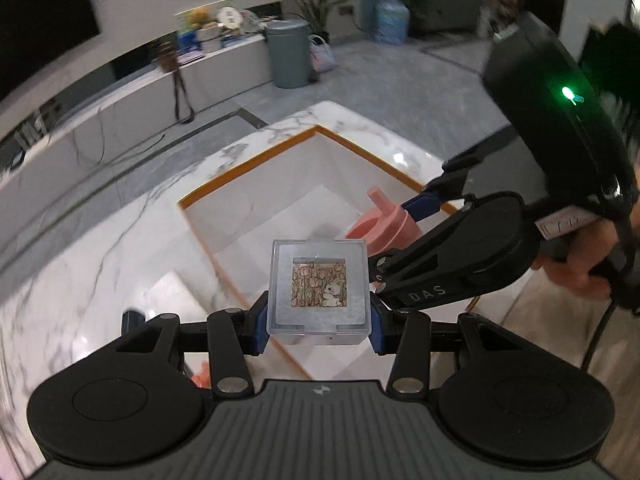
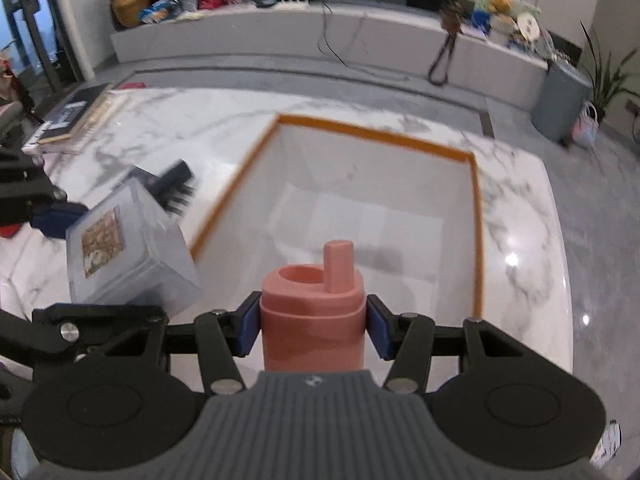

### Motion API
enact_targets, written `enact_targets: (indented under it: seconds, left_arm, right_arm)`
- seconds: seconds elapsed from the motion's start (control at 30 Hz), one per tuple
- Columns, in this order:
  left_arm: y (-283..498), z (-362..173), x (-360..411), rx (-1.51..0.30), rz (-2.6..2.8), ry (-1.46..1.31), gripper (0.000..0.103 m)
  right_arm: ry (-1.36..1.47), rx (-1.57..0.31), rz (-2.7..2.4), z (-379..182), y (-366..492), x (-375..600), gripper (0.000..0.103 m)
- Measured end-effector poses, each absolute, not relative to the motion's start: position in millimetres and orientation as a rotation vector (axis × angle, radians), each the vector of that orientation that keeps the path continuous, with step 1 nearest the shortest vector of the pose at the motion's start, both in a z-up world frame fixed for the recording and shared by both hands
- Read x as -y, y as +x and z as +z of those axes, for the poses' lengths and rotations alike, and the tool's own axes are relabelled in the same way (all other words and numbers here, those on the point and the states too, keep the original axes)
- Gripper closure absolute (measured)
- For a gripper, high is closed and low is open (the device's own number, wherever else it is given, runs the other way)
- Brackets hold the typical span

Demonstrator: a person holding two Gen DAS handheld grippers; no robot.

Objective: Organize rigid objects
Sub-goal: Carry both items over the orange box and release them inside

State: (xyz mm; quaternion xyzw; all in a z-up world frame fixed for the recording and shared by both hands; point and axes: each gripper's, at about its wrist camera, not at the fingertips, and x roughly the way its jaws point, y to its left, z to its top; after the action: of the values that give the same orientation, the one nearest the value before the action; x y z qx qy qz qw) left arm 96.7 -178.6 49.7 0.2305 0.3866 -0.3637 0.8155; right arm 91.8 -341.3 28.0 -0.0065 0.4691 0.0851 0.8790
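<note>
Across the glossy white marble tabletop (image 2: pixel 516 208), grey veins run beneath bright ceiling reflections, and an open white box (image 2: pixel 478 216) with an orange-brown rim sits on it; its inner walls and floor are plain matte white. Beyond the tabletop lie a grey tiled floor, a long low white wall shelf (image 2: pixel 280 36) loaded with packages, a grey cylindrical bin (image 1: pixel 289 54), a blue water jug (image 1: pixel 391 20), leafy plants and a dark screen (image 1: pixel 40 16). A black comb-like item (image 2: pixel 176 188), blurred, lies on the marble left of the box. The left hand-held gripper (image 1: pixel 318 320) pinches a clear, hard-edged square plastic case (image 1: pixel 318 290) between its blue pads (image 1: pixel 260 326); the case lid carries a small printed picture of tulips and a white rabbit, and the case hangs above the near left rim of the box. The right hand-held gripper (image 2: pixel 313 328) clamps a smooth, matte pink cylindrical bottle (image 2: pixel 314 312) at its sides; the bottle has a stepped round cap with a recessed ring and an upright rectangular spout, and it is held over the near edge of the box opening. Both tools have black linkages and ribbed grey bodies.
</note>
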Motion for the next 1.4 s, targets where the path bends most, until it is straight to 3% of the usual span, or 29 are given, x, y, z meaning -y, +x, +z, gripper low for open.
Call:
enact_targets:
  seconds: [0.57, 1.4]
  left_arm:
    - [108, -31, 213, -0.992, -0.853, 0.711, 0.050]
    - [108, -33, 217, -1.013, -0.830, 0.722, 0.049]
  right_arm:
    - [-0.160, -1.180, 0.305, -48, 104, 329, 0.048]
    - [-0.170, -1.194, 0.276, -46, 97, 326, 0.048]
